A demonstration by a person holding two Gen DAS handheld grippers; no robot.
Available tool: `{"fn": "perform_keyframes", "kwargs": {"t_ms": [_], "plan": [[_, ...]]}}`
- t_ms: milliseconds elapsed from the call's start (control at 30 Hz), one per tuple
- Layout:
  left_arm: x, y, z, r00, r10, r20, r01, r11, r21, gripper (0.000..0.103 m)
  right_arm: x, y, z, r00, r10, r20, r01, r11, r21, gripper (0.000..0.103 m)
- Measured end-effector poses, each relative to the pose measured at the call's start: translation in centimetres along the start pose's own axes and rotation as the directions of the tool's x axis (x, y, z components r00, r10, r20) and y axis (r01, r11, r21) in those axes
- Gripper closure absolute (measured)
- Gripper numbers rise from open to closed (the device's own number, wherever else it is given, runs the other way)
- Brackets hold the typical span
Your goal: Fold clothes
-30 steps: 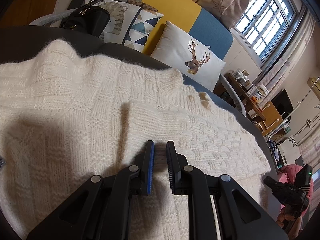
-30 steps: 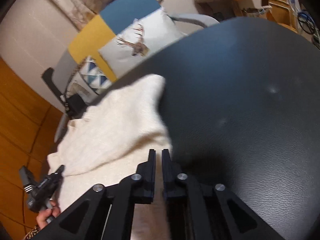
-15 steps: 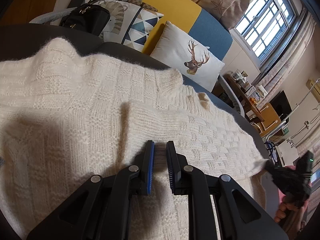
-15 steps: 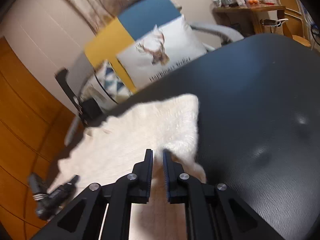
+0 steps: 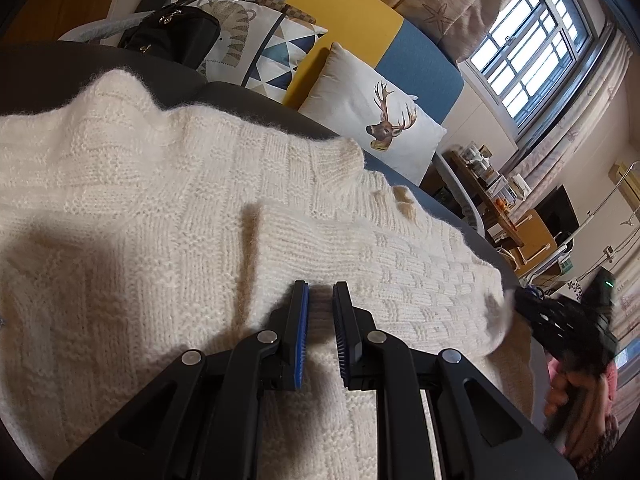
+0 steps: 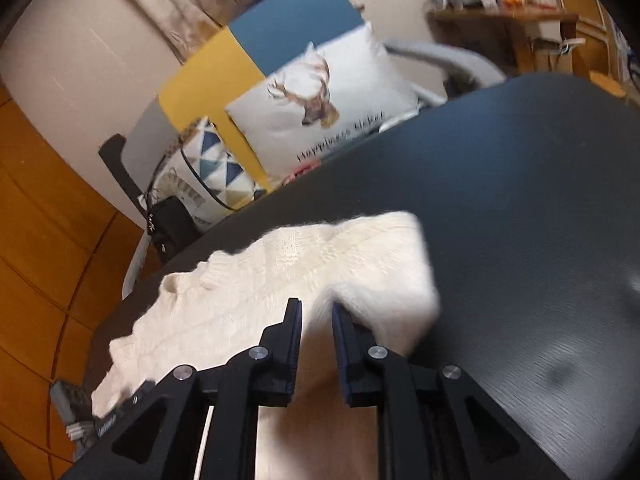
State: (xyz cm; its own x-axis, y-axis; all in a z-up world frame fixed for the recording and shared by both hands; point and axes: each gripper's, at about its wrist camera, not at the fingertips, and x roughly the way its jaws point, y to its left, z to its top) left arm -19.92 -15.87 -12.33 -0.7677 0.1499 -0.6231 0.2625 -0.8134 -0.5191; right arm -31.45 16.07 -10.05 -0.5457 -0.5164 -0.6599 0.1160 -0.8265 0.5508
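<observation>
A cream knit sweater (image 5: 168, 216) lay spread on the dark worktop (image 6: 520, 208), one sleeve folded over its body; the left gripper (image 5: 320, 296) hovered with fingers slightly apart, while the right gripper (image 6: 316, 312), fingers slightly parted around fabric, apparently lifted the sweater's edge, probably to carry it across.

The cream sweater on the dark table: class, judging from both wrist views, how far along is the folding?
Done: one sleeve lies folded across the cream sweater. In hand: the right gripper is at the sweater's edge; the left gripper hovers open over the knit. Left: most of it is spread flat on the dark table, so the body folds remain.
</observation>
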Motion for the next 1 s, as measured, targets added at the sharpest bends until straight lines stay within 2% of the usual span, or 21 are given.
{"fn": "perform_keyframes", "kwargs": {"t_ms": [100,167,233,333,400,500,567,733,833,900,967,1000], "plan": [[0.0,0.1,0.0,1.0,-0.004,0.0,0.004,1.0,-0.003,0.088,0.9,-0.9,0.3,0.999,-0.035,-0.036,0.037,0.998,0.052,0.09],[0.0,0.1,0.0,1.0,-0.007,0.0,0.007,1.0,-0.005,0.088,-0.1,-1.5,0.0,0.999,-0.037,-0.024,0.039,0.995,0.096,0.09],[0.0,0.2,0.0,1.0,-0.012,0.0,0.012,1.0,-0.008,0.088,-1.7,-1.9,-0.6,0.997,-0.073,-0.011,0.074,0.994,0.086,0.09],[0.0,0.3,0.1,1.0,-0.02,0.001,0.02,1.0,-0.014,0.088,-4.0,-3.4,-1.6,0.979,-0.201,-0.038,0.202,0.979,0.018,0.09],[0.0,0.4,0.1,1.0,-0.025,0.001,0.025,1.0,-0.018,0.088,-5.6,-4.8,-2.0,0.966,-0.256,-0.027,0.257,0.966,0.039,0.086],[0.0,0.5,0.1,1.0,-0.027,0.002,0.027,0.999,-0.02,0.088,-7.5,-5.8,-2.1,0.984,-0.177,0.028,0.173,0.978,0.118,0.086],[0.0,0.5,0.1,1.0,-0.027,0.002,0.027,0.999,-0.02,0.088,-7.0,-4.5,-1.8,0.991,-0.127,0.047,0.123,0.989,0.077,0.086],[0.0,0.5,0.1,1.0,-0.029,0.0,0.029,0.999,-0.024,0.088,-4.1,-4.7,-2.8,0.992,-0.127,0.002,0.127,0.992,0.01,0.086],[0.0,0.4,0.1,1.0,-0.029,0.001,0.029,0.999,-0.023,0.088,-2.9,-5.4,-3.3,0.989,-0.144,-0.013,0.144,0.989,-0.013,0.103],[0.0,0.5,0.2,1.0,-0.031,0.0,0.031,0.999,-0.023,0.088,-3.6,-6.2,-3.1,0.986,-0.169,-0.006,0.169,0.985,0.029,0.103],[0.0,0.4,0.2,1.0,-0.028,0.001,0.028,0.999,-0.021,0.088,-4.2,-5.6,-2.6,0.984,-0.177,0.017,0.177,0.983,0.039,0.096],[0.1,0.5,0.2,1.0,-0.028,0.001,0.028,0.999,-0.021,0.088,-4.2,-4.4,-2.2,0.986,-0.162,0.04,0.162,0.987,0.005,0.089]]}}
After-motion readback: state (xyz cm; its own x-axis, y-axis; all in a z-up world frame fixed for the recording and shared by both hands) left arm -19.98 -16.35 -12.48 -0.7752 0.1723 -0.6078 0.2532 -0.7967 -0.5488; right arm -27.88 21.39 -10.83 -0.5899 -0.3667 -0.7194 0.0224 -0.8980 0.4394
